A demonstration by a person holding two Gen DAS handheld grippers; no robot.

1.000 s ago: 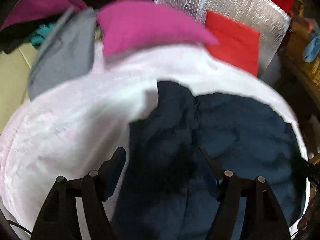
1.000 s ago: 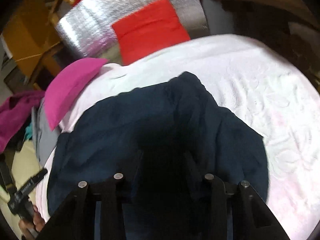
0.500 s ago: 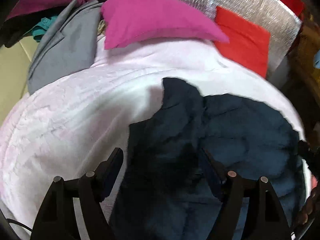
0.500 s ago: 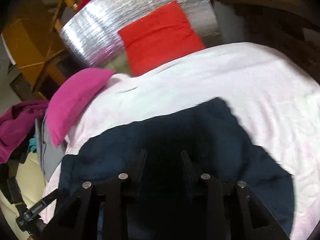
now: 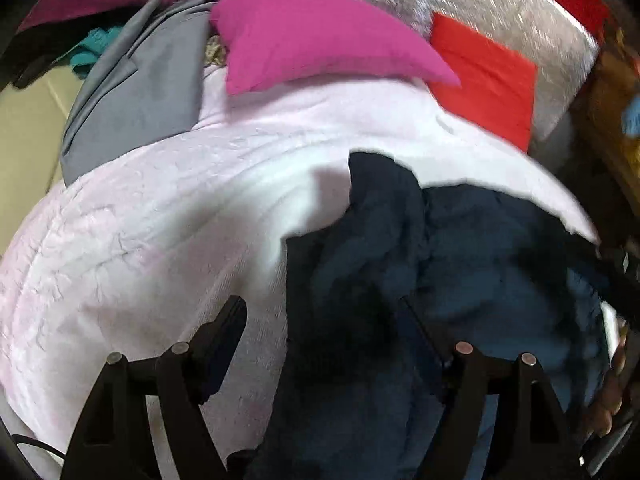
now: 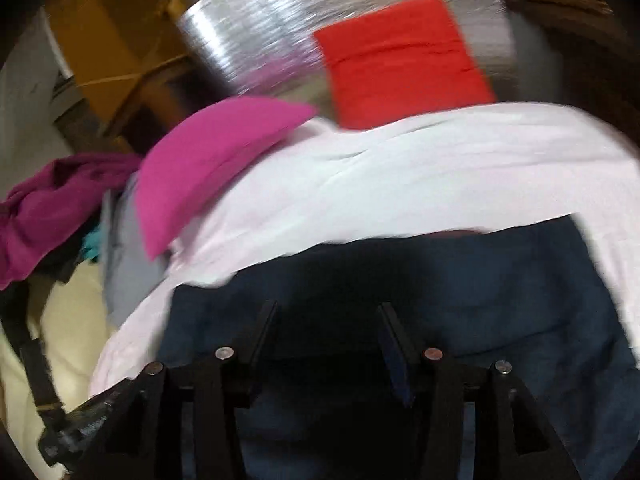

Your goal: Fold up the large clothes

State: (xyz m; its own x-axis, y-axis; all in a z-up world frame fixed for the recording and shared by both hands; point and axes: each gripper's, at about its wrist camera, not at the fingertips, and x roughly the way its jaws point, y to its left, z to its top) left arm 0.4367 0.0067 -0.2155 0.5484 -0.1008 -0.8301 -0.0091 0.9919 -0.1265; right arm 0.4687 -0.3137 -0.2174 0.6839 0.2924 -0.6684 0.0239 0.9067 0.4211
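Left hand-held gripper [image 5: 332,344]: jaws spread wide, I see nothing held; hovers over left edge of navy garment [image 5: 460,280]. Right hand-held gripper [image 6: 326,340]: jaws parted, nothing pinched that I can see, above same garment [image 6: 440,300]. Garment lies rumpled on pale pink bedspread [image 5: 160,220]. I judge: smooth ridge flat, grip both corners evenly before folding. Pink pillow [image 5: 320,36] well apart.
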